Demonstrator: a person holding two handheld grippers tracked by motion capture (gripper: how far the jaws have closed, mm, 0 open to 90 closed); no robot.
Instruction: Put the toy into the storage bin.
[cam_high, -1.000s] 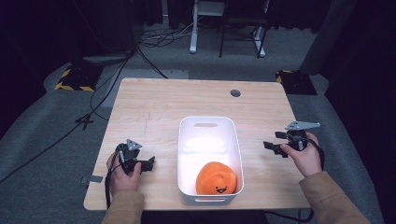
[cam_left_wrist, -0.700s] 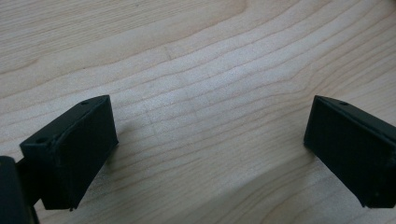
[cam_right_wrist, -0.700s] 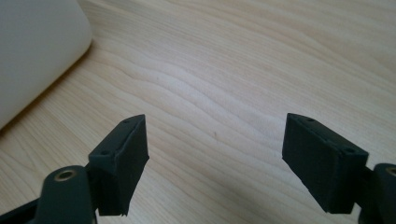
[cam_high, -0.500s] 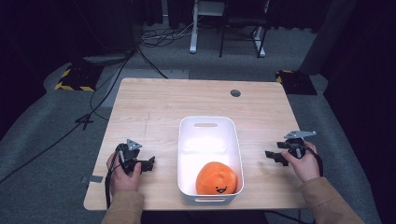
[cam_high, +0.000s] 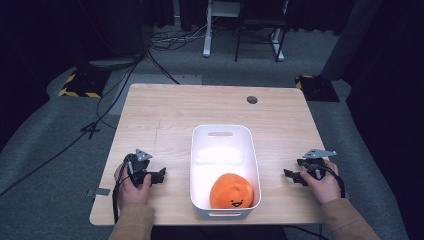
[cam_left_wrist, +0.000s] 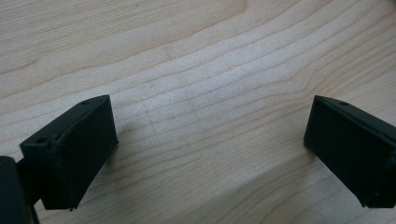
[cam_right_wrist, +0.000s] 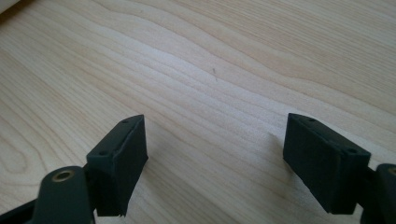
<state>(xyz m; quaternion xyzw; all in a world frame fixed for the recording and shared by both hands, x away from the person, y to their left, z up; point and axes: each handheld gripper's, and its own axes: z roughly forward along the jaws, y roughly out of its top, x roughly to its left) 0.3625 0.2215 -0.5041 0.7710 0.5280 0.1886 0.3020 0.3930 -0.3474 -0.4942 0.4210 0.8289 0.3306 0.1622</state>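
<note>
Since the earlier frame, dropped lower toward the bench's right edge: right gripper (cam_high: 294, 176), jaws spread wide with nothing but bare wood between them, as the right gripper view confirms. Held low near the left front corner, unmoved: left gripper (cam_high: 159, 175), jaws likewise spread apart over bare wood grain, pinching nothing. Between the two, well apart from each: white bin (cam_high: 200, 150), set lengthwise at the middle of the bench's front edge. Inside it, at the near end: orange plush toy (cam_high: 231, 190) with a small smiling face, touched by neither gripper. Near the far edge: a round grommet hole (cam_high: 252, 99).
</note>
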